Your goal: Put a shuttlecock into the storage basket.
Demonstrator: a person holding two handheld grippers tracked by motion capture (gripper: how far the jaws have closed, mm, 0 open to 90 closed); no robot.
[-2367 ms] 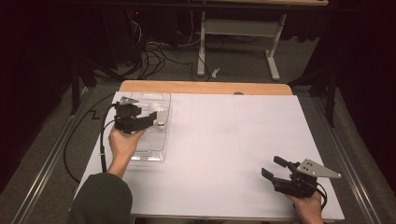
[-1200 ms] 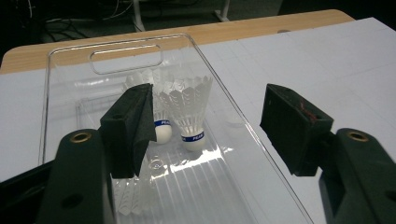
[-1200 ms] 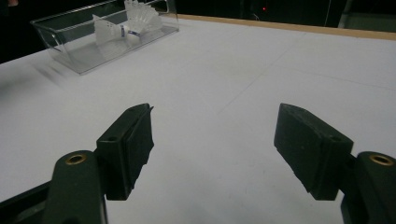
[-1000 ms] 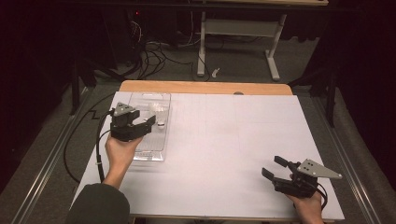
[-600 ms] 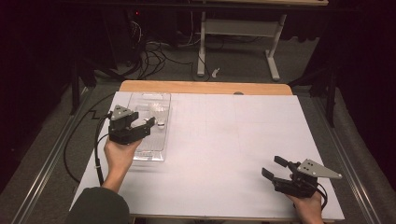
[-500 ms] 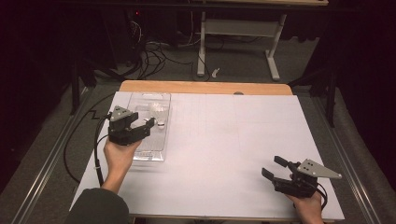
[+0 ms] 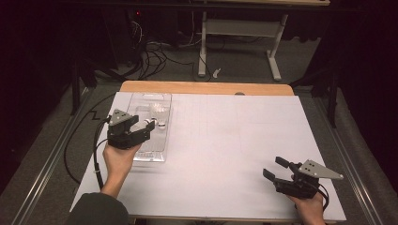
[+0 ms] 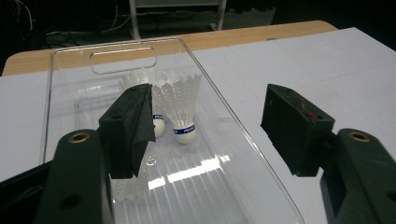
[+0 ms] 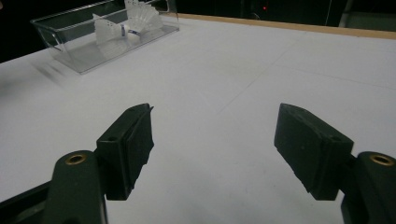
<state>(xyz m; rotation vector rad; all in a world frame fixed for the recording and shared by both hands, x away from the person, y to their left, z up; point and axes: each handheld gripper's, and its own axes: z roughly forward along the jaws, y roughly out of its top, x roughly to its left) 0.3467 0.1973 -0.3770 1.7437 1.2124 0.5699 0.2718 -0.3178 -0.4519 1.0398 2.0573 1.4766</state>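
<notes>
Shuttlecocks [image 8: 184,109], white-feathered with blue-banded cork heads, lying in a clear plastic tray [image 8: 233,154] at the far left of the white table [image 7: 234,140]. Two seen plainly in the left gripper view, side by side near the tray's middle; a third, by its feathers alone, low at the near end behind the left jaw. Heads turned toward the camera, feathers fanned toward the tray's handle cut-out.

Left gripper [image 8: 208,121] held above the near end of the tray, jaws spread wide and gripping nothing. Clearest shuttlecock framed between the jaws but farther along the tray, nearer the left jaw than the right; its neighbour half hidden behind the left jaw's pad. No contact between jaws and shuttlecocks. Right jaw out beyond the tray's long wall, over bare table. In the high view, left gripper [image 7: 145,131] over the tray [image 7: 150,154], left hand [image 7: 119,159] behind it.

Right gripper [image 9: 212,140] low over the table's near right corner, jaws likewise wide apart and bare. Tray [image 9: 74,35] and shuttlecocks [image 9: 135,21] well apart from it, up at the far left of the right gripper view. In the high view, right gripper [image 7: 274,168] pointing leftward.
</notes>
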